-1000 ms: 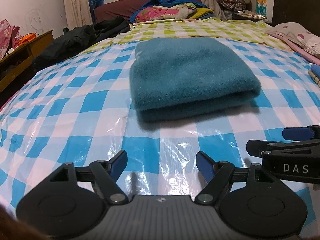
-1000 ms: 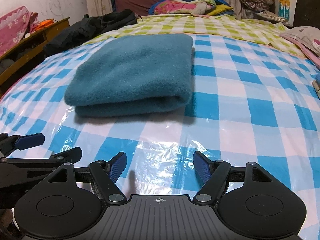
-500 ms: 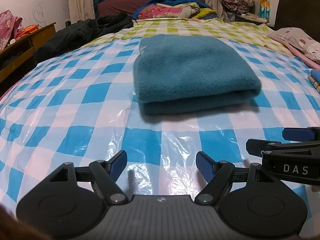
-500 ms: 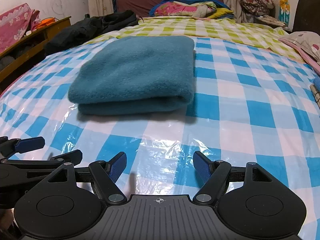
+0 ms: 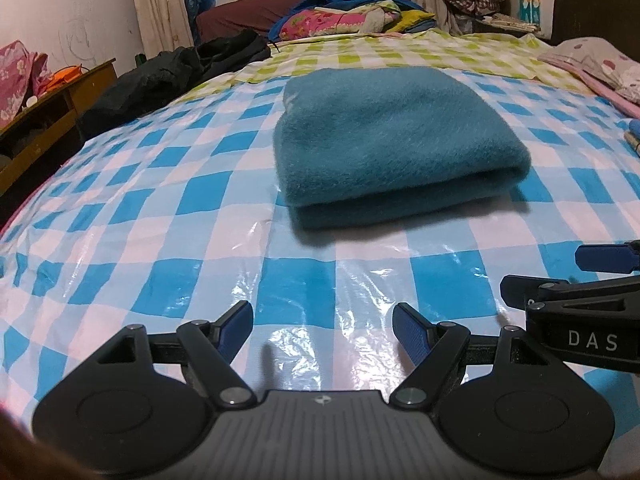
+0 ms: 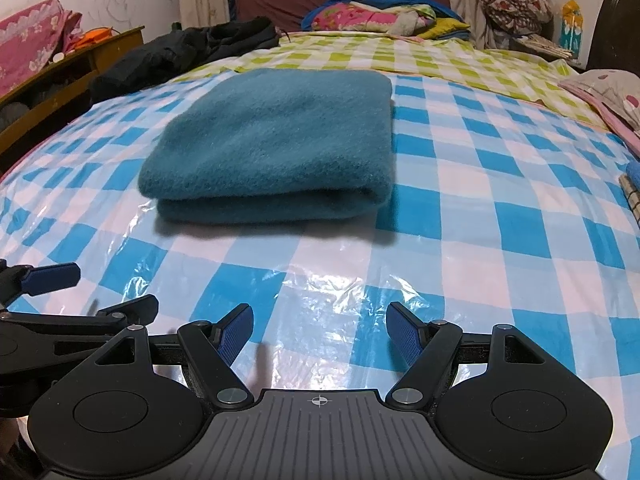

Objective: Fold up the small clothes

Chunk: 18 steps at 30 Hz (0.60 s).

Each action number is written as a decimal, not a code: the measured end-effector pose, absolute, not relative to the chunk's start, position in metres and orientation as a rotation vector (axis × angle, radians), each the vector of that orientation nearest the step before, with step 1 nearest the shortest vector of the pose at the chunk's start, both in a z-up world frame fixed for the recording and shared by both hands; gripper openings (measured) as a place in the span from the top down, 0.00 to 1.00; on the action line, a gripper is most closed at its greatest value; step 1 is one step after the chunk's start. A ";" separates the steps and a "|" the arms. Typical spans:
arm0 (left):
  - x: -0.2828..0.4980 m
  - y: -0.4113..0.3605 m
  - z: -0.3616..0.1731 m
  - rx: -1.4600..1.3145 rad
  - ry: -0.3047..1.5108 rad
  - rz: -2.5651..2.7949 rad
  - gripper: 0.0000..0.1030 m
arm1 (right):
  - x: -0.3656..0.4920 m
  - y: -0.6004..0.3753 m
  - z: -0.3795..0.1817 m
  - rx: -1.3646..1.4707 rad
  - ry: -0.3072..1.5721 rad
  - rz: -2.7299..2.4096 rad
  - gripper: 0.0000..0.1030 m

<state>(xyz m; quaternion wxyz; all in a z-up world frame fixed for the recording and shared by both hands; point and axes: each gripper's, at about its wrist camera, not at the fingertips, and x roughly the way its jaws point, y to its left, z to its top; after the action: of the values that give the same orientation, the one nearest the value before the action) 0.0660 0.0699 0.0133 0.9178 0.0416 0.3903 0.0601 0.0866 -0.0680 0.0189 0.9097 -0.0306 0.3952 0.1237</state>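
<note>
Here the teal fleece garment (image 5: 396, 148) lies folded on the blue-checked plastic sheet (image 5: 160, 208), its rounded fold facing the near side. The left gripper (image 5: 323, 322) and right gripper (image 6: 320, 320) hover side by side over bare sheet nearer than it, both spread wide and holding nothing.

Fuzzy, matt teal fleece garment (image 5: 396, 140). Glossy, crinkled clear plastic sheet (image 5: 304, 280) over checked cloth. Matt black plastic left claw (image 5: 322, 320), blue ribbed pads (image 5: 408, 330). Worn wooden shelf (image 6: 76, 76).
</note>
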 end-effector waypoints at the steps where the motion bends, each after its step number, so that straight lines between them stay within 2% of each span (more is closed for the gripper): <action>1: 0.066 0.070 0.013 0.087 0.803 0.123 0.21 | 0.086 -0.067 0.018 -0.065 0.815 0.255 0.28; 18: 0.063 0.076 0.010 0.039 0.820 0.116 0.21 | 0.085 -0.066 0.018 -0.059 0.820 0.263 0.27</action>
<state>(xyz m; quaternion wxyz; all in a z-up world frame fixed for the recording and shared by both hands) 0.0629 0.0764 0.0102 0.9154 0.0191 0.3982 0.0562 0.0855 -0.0663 0.0175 0.9083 -0.0286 0.3973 0.1274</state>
